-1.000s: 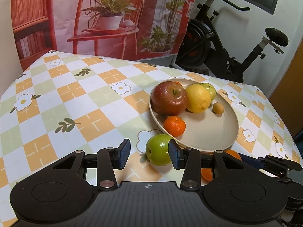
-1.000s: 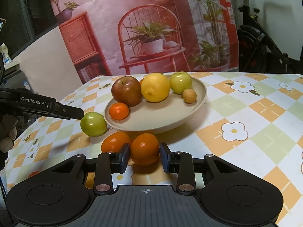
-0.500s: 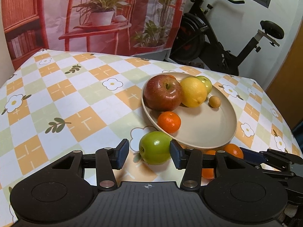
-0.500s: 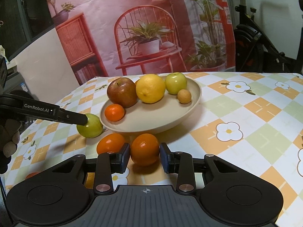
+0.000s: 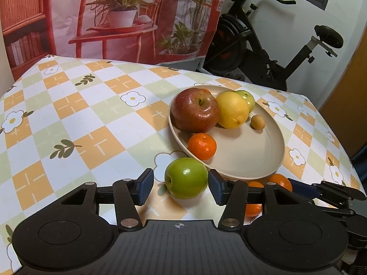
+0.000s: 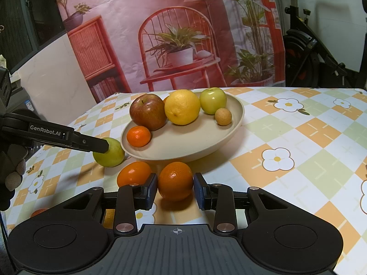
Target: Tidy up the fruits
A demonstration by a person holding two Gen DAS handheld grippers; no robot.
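Note:
A beige bowl (image 5: 252,160) (image 6: 183,146) holds a red apple (image 5: 195,110), a lemon (image 5: 232,110), a small green apple (image 6: 212,100), a mandarin (image 5: 202,146) and a small brown fruit (image 6: 223,116). A green apple (image 5: 186,178) (image 6: 112,154) lies on the tablecloth beside the bowl, between the fingers of my open left gripper (image 5: 181,186); a gap shows on its left side. My right gripper (image 6: 175,189) is shut on an orange (image 6: 175,181) resting on the table. A second orange (image 6: 133,174) lies just to its left.
The checked tablecloth's right edge (image 5: 344,142) is close to the bowl. An exercise bike (image 5: 275,45) stands behind the table. A printed backdrop (image 6: 172,34) hangs at the back. The left gripper's arm (image 6: 55,135) crosses the right wrist view at left.
My left gripper has moved forward so the green apple now sits between its fingers. The right gripper stays around the orange.

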